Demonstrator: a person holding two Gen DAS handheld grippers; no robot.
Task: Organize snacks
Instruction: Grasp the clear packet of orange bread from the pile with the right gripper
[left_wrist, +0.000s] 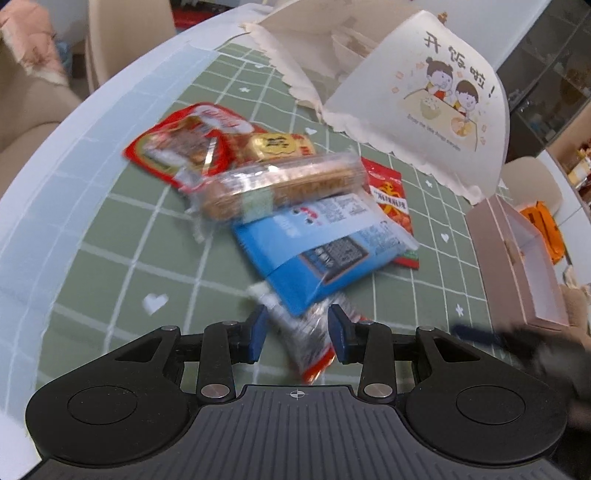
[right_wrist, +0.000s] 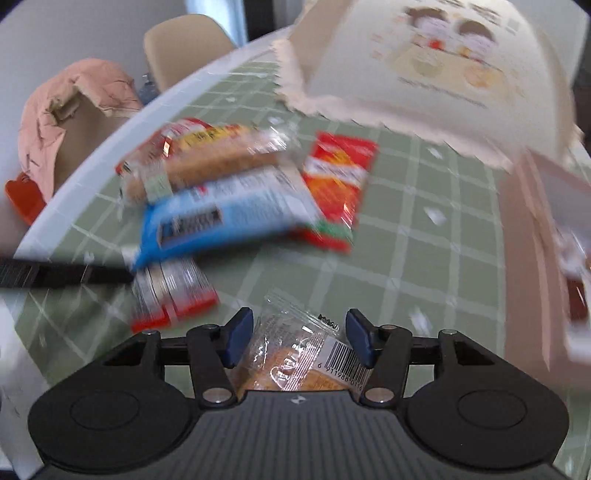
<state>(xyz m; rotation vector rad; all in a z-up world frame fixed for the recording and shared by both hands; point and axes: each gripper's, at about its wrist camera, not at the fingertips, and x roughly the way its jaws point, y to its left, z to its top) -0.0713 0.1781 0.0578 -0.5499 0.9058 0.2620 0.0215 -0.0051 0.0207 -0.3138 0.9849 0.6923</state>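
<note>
A pile of snacks lies on the green checked tablecloth (left_wrist: 110, 236): a red packet (left_wrist: 177, 144), a clear biscuit roll (left_wrist: 280, 184), a blue packet (left_wrist: 314, 243) and a red-orange packet (left_wrist: 391, 199). My left gripper (left_wrist: 297, 334) stands open around a small red and white packet (left_wrist: 306, 339), pads apart from it. My right gripper (right_wrist: 297, 339) stands open around a clear wrapped cracker packet (right_wrist: 295, 358) with a barcode. The pile also shows in the right wrist view, with the blue packet (right_wrist: 229, 218) in the middle. Both views are blurred.
A cream bag (left_wrist: 424, 96) with a cartoon print stands open at the back. A pink box (left_wrist: 517, 258) stands at the right. The white table edge (left_wrist: 44, 177) curves at the left, with chairs beyond. The left gripper's finger (right_wrist: 66, 275) enters the right view.
</note>
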